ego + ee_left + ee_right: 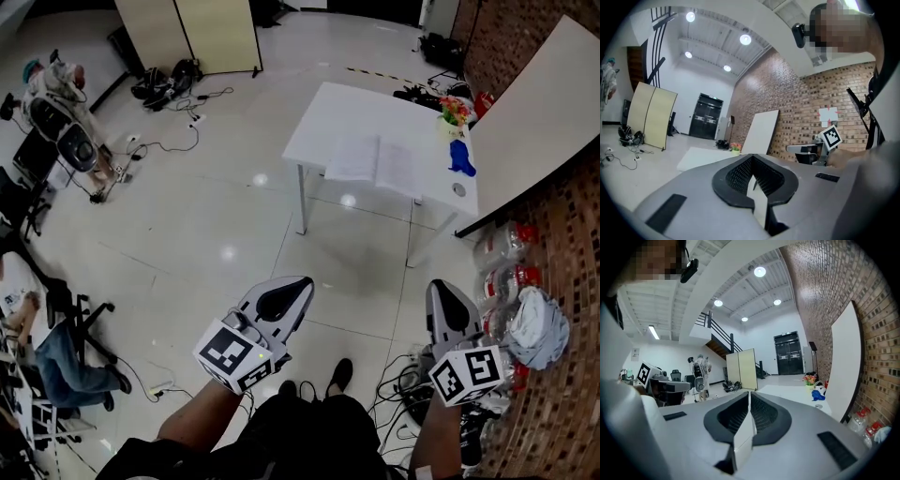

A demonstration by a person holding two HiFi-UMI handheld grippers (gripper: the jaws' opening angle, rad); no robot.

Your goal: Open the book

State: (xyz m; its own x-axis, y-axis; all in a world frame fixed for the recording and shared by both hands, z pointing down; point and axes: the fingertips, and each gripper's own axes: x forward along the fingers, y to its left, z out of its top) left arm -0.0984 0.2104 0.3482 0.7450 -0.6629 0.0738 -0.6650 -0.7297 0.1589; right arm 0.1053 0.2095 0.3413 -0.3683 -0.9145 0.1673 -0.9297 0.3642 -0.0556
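The book [380, 161] lies open, white pages up, on a white table [328, 117] far ahead across the floor. Both grippers are held close to my body, well short of the table. My left gripper [302, 281] points toward the table with its jaws shut and nothing between them. My right gripper [441, 287] is also shut and holds nothing. In the left gripper view the closed jaws [752, 158] aim at the table [701, 157]. In the right gripper view the closed jaws [749, 393] face the table [787, 391].
A blue object [461, 157], a flower pot [455, 112] and a small round thing [458, 189] sit at the table's right end. A white board [539, 112] leans on the brick wall. Bottles [506, 281] and cables [403, 380] lie at the right; chairs and a seated person [47, 356] are at the left.
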